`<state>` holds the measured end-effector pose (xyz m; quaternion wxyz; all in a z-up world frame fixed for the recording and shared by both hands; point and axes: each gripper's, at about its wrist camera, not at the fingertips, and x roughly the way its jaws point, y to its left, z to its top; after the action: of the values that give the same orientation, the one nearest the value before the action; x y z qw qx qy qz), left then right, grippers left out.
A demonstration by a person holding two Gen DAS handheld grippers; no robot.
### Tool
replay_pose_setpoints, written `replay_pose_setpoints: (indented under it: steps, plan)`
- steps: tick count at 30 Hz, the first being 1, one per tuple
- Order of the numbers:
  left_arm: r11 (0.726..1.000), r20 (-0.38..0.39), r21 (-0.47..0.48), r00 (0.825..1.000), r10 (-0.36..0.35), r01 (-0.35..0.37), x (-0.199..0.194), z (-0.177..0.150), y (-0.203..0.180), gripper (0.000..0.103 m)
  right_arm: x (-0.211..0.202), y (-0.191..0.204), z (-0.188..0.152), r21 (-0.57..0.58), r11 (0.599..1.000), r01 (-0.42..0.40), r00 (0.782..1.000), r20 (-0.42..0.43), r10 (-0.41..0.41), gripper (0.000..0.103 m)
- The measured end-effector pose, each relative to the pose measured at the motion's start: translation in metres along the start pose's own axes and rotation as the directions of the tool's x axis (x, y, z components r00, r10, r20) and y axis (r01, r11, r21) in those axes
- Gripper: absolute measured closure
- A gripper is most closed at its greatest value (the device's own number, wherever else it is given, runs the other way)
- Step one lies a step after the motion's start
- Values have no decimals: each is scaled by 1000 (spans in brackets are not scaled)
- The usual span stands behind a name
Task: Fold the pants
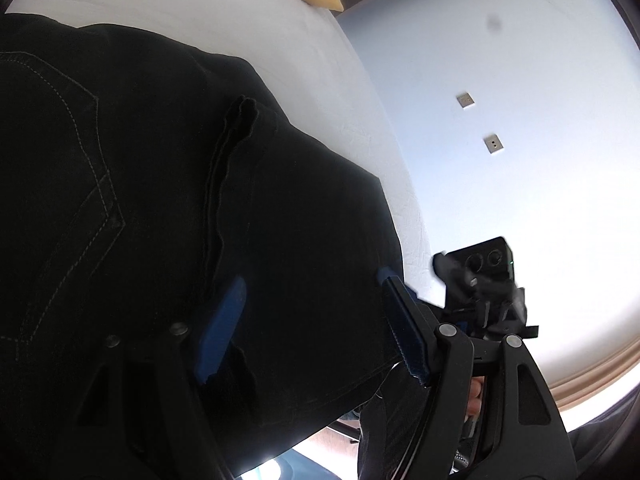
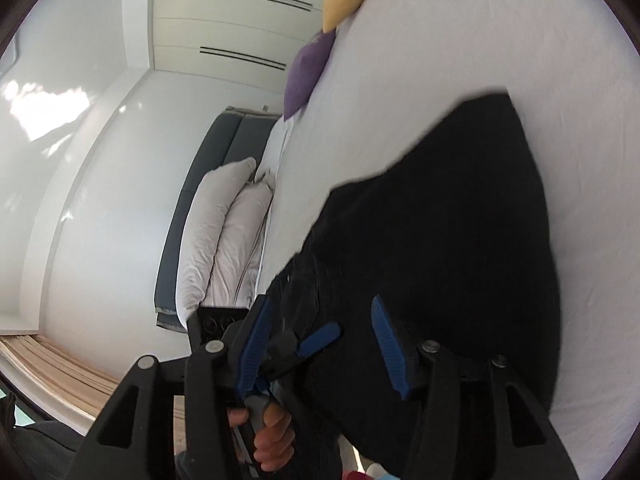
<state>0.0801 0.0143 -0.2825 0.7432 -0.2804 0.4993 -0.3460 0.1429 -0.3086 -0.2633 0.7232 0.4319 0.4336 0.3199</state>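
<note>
Two tool-mounted fisheyes, close over the black pants [image 1: 160,200], facing each other.

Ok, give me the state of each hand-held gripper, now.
Left hand-held gripper: open, blue pads apart over the black pants, gripping nothing.
Right hand-held gripper: open, pads apart above the black pants, holding nothing.
</note>
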Motion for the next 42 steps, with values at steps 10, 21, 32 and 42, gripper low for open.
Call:
replay_pose_setpoints:
  steps: [10, 21, 32, 42]
  plan:
    - [999, 156, -30, 987, 44, -40, -86, -44, -10, 34, -63, -4, -41, 30, 985, 173, 979, 100, -175, 44]
    - [876, 503, -477, 795, 340, -72, -281, -99, 90, 21, 9, 51, -20, -68, 997, 26, 999, 35, -24, 44]
    - [839, 418, -543, 859, 295, -23, -265, -88, 165, 21, 61, 33, -20, 33, 999, 17, 999, -51, -15, 44]
    - [862, 465, -507, 848, 254, 20, -253, -59, 174, 23, 52, 24, -22, 52, 998, 21, 999, -35, -19, 47]
